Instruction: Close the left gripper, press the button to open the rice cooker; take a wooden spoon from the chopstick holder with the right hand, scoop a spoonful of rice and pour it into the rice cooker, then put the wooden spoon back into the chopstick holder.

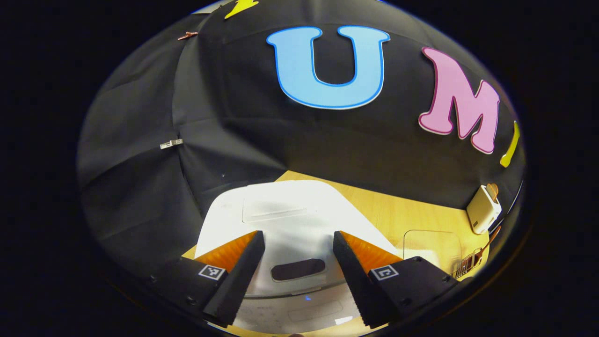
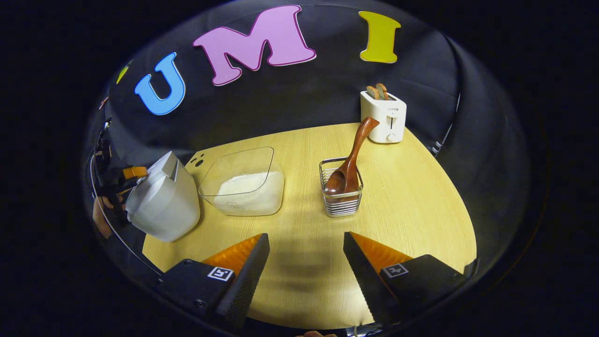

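The white rice cooker (image 1: 290,224) lies right below my left gripper (image 1: 297,243), lid down. Its dark oval button (image 1: 298,269) shows between the open fingers, untouched. In the right gripper view the same cooker (image 2: 164,201) stands at the table's left, with the left gripper (image 2: 119,180) and a hand over it. A wooden spoon (image 2: 348,161) leans in the wire chopstick holder (image 2: 340,199) mid-table. A clear box of rice (image 2: 245,189) sits between cooker and holder. My right gripper (image 2: 306,248) hangs open above the table's near side, short of the holder.
A white toaster (image 2: 383,117) with bread slices in it stands at the back right of the wooden table (image 2: 421,201). The black cloth wall closes off the back. In the left gripper view the toaster (image 1: 483,209) and the holder (image 1: 468,264) show at far right.
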Demonstrator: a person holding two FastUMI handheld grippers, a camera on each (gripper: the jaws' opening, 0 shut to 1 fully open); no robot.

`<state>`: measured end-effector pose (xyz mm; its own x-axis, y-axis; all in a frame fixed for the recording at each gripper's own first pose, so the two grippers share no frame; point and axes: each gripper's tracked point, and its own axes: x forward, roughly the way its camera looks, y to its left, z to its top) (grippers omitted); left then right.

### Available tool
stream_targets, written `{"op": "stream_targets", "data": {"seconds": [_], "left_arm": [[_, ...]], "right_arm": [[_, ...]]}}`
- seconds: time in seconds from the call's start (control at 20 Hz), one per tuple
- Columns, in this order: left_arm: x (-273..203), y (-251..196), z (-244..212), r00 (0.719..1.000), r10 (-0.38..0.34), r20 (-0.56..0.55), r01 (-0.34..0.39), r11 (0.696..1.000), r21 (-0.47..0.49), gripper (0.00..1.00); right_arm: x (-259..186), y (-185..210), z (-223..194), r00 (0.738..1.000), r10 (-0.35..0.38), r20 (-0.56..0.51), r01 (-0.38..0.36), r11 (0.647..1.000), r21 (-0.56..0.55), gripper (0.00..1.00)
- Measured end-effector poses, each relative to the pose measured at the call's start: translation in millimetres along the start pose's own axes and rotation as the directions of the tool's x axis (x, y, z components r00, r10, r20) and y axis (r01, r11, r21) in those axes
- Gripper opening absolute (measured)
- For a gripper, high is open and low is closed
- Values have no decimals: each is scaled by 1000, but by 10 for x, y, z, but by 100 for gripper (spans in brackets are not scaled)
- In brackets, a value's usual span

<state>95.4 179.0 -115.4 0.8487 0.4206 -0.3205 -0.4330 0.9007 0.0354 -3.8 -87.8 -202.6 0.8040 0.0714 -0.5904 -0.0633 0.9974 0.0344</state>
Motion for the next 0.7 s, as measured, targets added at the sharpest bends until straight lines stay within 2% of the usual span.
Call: {"op": "stream_targets", "data": {"seconds": [0.35,0.6,0.7], "left_arm": [[31,-19,-66,997,37,63,-39,999,34,99],[-6,-19,-24,998,8,60,-9,1000,17,98],[-114,40,166,992,20,121,-20,1000,-1,96]], "right_arm": [[51,-1,-78,1000,6,-16,-6,1000,-1,99],[48,101,10,1000,8,12,-8,1000,-22,99],[50,167,85,999,5,35,-4,1000,-21,99]]}}
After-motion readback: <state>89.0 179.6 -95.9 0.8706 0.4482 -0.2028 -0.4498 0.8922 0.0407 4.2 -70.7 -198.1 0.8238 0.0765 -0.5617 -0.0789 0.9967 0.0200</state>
